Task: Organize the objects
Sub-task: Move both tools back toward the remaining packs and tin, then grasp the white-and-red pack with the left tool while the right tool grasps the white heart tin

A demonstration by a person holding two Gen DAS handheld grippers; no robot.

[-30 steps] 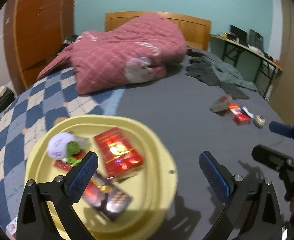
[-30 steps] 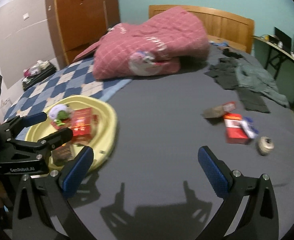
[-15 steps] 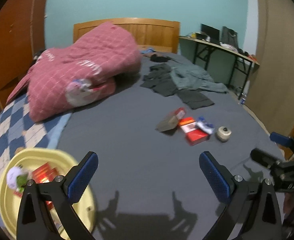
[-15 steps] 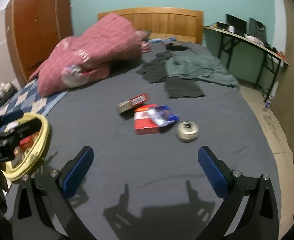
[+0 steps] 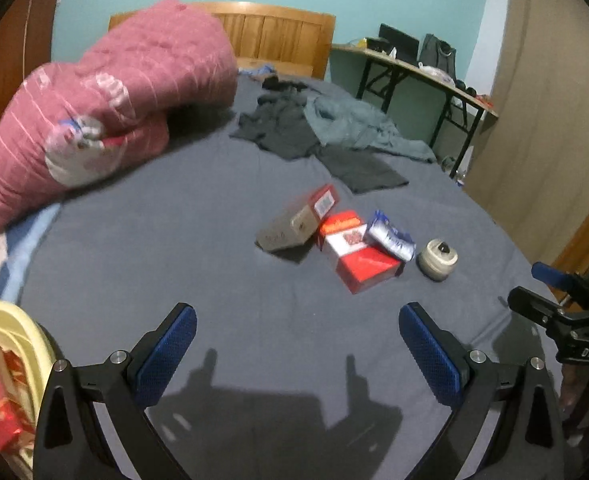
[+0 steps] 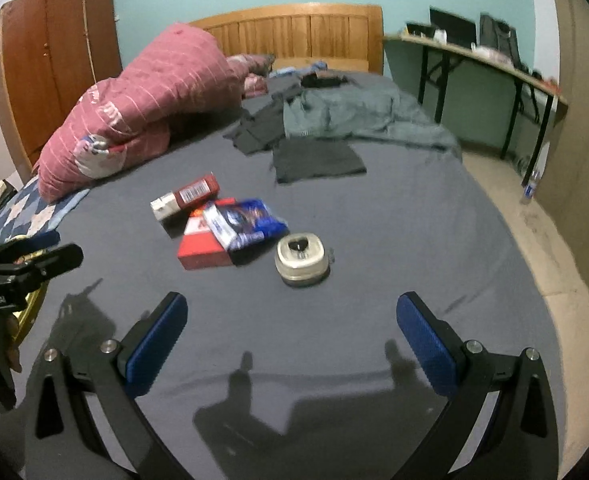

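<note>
Several small items lie together on the grey bed sheet: a red and white box (image 5: 358, 250) (image 6: 202, 240), a grey and red carton (image 5: 298, 220) (image 6: 186, 196), a blue snack packet (image 5: 388, 236) (image 6: 242, 220) and a round beige tin (image 5: 436, 258) (image 6: 302, 258). A yellow basin (image 5: 18, 332) holding red boxes sits at the left edge of the left wrist view. My left gripper (image 5: 296, 344) is open and empty, short of the items. My right gripper (image 6: 292, 332) is open and empty, just short of the tin.
A folded pink quilt (image 5: 106, 100) (image 6: 150, 108) lies at the back left. Dark and grey clothes (image 5: 326, 128) (image 6: 334, 124) lie at the back. A wooden headboard (image 6: 294, 32), a wardrobe (image 6: 50, 60) and a desk (image 6: 486, 60) surround the bed. The bed edge drops to the floor (image 6: 534, 232) at right.
Both grippers swung right, away from the yellow basin and toward the cluster of small items, which now sits closer and more central. Both stayed open and empty.
</note>
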